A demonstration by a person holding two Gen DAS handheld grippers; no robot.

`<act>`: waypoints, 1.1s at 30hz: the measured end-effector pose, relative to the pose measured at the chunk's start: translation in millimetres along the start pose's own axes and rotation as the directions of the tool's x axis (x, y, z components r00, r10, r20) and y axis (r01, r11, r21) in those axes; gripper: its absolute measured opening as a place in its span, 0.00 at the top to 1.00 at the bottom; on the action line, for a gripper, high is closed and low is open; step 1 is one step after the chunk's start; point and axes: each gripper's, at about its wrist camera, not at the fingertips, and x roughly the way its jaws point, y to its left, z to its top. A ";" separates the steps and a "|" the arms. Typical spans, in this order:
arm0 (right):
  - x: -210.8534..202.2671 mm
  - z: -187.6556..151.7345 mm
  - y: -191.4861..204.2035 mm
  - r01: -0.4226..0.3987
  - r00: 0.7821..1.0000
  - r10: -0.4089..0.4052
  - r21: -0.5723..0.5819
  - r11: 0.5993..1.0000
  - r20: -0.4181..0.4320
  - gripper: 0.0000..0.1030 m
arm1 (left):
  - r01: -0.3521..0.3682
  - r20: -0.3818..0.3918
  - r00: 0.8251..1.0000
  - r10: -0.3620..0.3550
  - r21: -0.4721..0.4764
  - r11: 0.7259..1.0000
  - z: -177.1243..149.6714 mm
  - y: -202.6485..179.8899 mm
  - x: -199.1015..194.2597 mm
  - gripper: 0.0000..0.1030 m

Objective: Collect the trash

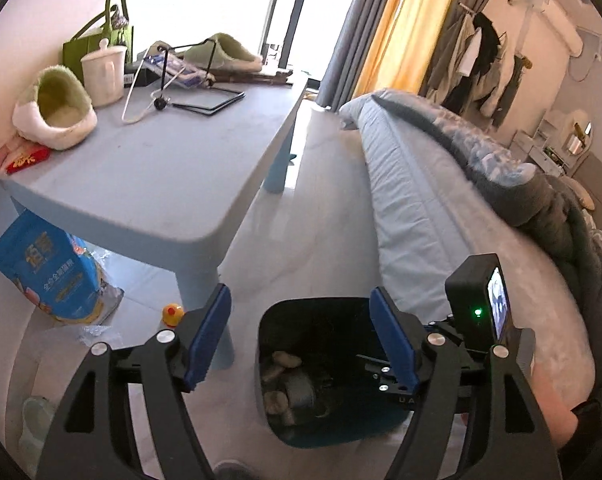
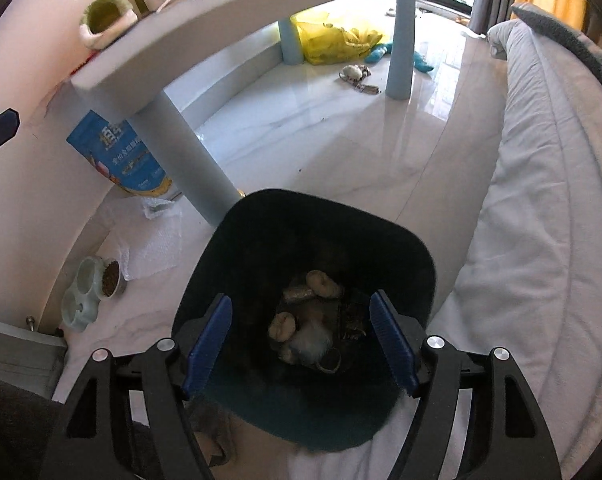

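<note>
While both our grippers, left gripper [image 1: 301, 340] and right gripper [image 2: 301, 340], hang apart and empty over the bin [image 2: 417, 248] (already part-filled), we judge another scrap comes next.

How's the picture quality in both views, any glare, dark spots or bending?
Left wrist view: the window is blown out white, and the table edge bows from fisheye. Right wrist view: the floor shows glossy reflections, and the trash bin interior is dark, its contents dim.
</note>
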 end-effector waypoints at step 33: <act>-347.6 -241.3 -182.8 0.337 0.750 -0.498 0.396 0.854 0.437 0.03 | -0.043 0.208 0.978 -0.010 0.245 0.969 -32.5 -196.5 -94.8 0.03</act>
